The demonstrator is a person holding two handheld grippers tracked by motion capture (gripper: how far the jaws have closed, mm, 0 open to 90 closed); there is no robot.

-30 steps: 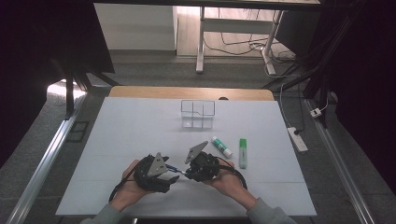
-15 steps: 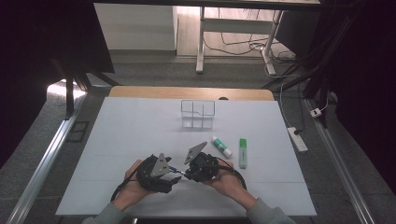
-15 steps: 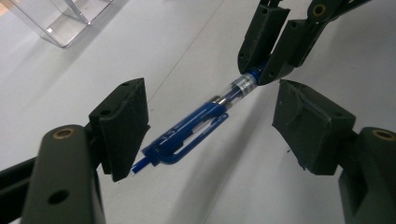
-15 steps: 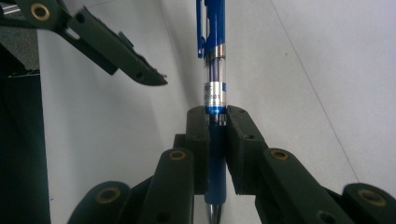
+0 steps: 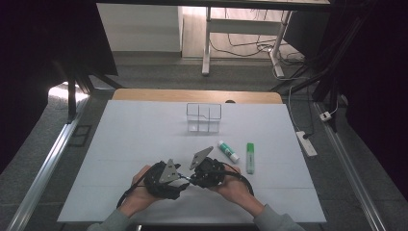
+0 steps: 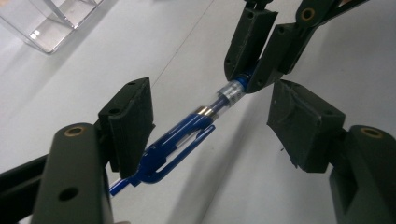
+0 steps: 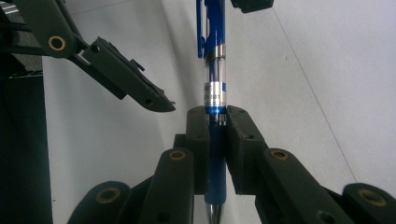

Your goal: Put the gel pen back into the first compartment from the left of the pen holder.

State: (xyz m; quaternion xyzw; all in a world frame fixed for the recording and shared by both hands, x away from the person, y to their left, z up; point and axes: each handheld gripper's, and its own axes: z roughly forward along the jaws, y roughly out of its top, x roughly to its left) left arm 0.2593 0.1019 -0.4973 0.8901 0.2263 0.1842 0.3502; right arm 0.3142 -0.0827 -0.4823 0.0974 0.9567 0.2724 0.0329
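R gripper (image 7: 217, 123) was clamped on blue pen's (image 7: 215, 60) grip section, tip toward cam, clip end pointing away. L gripper's (image 7: 187, 51) jaws stood apart either side of pen, closing, over white table (image 7: 327, 70).

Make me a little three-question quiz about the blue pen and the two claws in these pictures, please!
1. True or false: the right claw is clamped on the blue pen.
2. Which end of the pen points toward the left claw? A) the clip end B) the metal tip C) neither end
3. Fill in: on the table, beside the glue stick, lies a green ____.

Key
1. True: its pads press on the grip section.
2. A: the clip end sits between the left claw's jaws, which have just been closing, with one pad still clear of the pen.
3. Highlighter.
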